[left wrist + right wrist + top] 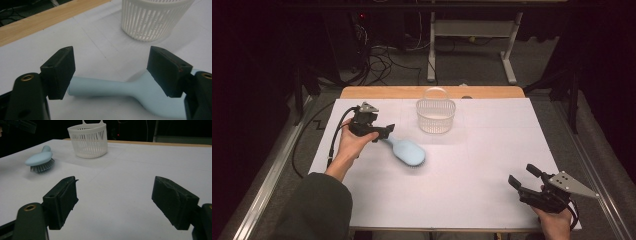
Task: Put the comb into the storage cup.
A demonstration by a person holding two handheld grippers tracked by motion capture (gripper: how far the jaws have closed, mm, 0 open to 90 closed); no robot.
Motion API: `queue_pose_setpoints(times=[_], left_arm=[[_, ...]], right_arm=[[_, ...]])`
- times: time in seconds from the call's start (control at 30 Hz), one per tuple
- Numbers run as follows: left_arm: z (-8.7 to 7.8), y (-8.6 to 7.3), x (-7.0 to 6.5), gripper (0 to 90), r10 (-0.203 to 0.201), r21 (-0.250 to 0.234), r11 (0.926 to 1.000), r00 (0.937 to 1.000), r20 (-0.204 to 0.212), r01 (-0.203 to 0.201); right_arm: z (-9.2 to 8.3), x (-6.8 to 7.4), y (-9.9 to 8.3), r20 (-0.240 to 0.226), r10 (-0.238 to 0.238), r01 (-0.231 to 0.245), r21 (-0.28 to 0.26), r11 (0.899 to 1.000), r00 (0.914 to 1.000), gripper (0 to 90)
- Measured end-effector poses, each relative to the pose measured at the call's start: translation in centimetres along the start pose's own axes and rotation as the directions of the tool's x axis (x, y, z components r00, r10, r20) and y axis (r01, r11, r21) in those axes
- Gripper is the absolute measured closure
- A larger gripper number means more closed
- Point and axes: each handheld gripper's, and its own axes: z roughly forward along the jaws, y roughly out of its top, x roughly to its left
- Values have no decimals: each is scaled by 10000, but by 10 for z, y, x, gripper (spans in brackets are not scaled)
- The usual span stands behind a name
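A pale blue brush (408, 151) lies bristles down on the white sheet (462, 175), its handle pointing left toward my left gripper (383, 132). In the left gripper view the handle (105, 87) runs across just beyond the two wide-set jaws of that gripper (112, 58), and neither pad presses on it. A white slatted basket (435, 116) stands upright behind the brush. My right gripper (523, 176) rests open near the front right of the sheet, far from both objects. From the right gripper view the brush (38, 158) and basket (88, 141) sit far off at upper left.
The sheet covers a wooden table whose bare strip (432, 92) shows at the far edge. Metal rails run along both sides. Cables and a white frame leg (431, 50) stand on the floor behind. A cable trails from the left gripper.
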Motion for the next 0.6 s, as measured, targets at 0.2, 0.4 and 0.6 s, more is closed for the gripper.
queue_pose_setpoints(times=[0.2,0.4,0.6], left_arm=[[11,11,2,259,-21,594,9982,9995,-320,40],[25,21,2,321,387,1386,9900,9962,-782,-276],[38,27,4,431,536,2130,9765,9947,-874,-339]], right_arm=[[1,0,0,-94,37,-37,7,10000,9999,213],[1,0,0,-178,27,-26,59,10000,9998,213],[1,0,0,-216,32,-31,63,10000,9998,213]])
